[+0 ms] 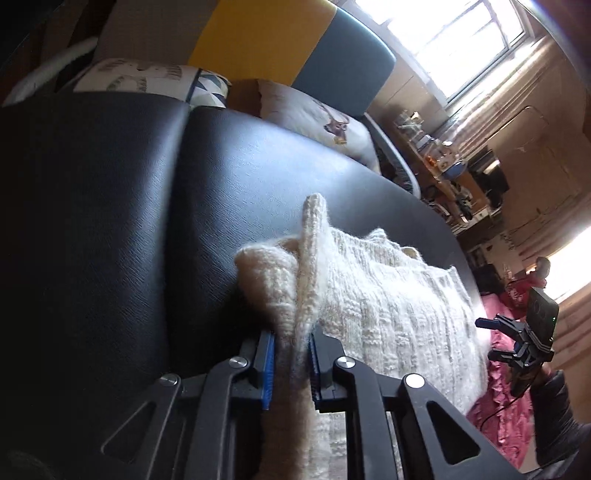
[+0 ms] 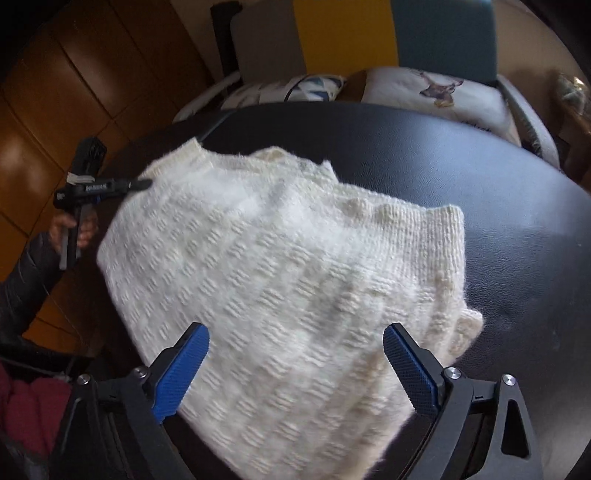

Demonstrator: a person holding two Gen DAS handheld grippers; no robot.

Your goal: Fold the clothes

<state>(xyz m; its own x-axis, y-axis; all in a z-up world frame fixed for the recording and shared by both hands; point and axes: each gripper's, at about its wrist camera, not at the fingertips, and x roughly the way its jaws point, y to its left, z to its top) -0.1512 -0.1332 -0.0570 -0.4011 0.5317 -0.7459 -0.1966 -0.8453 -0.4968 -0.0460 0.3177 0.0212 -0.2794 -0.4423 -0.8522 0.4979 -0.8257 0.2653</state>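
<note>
The left gripper point(image 1: 290, 363) has its jaws clamped on a bunched edge of the white sweater point(image 1: 384, 306). The right gripper point(image 2: 295, 369) hovers over the sweater with its jaws wide apart, holding nothing. The sweater lies spread on the black table point(image 2: 498, 192). Beyond the table's far edge, a deer cushion point(image 2: 436, 92) and a patterned cushion point(image 2: 291, 90) rest on a sofa point(image 2: 443, 33)

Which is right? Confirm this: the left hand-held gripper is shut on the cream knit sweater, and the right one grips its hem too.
Wrong about the right hand-held gripper: the right wrist view shows it open above the cream knit sweater, gripping nothing. The left hand-held gripper is indeed shut on it.
</note>
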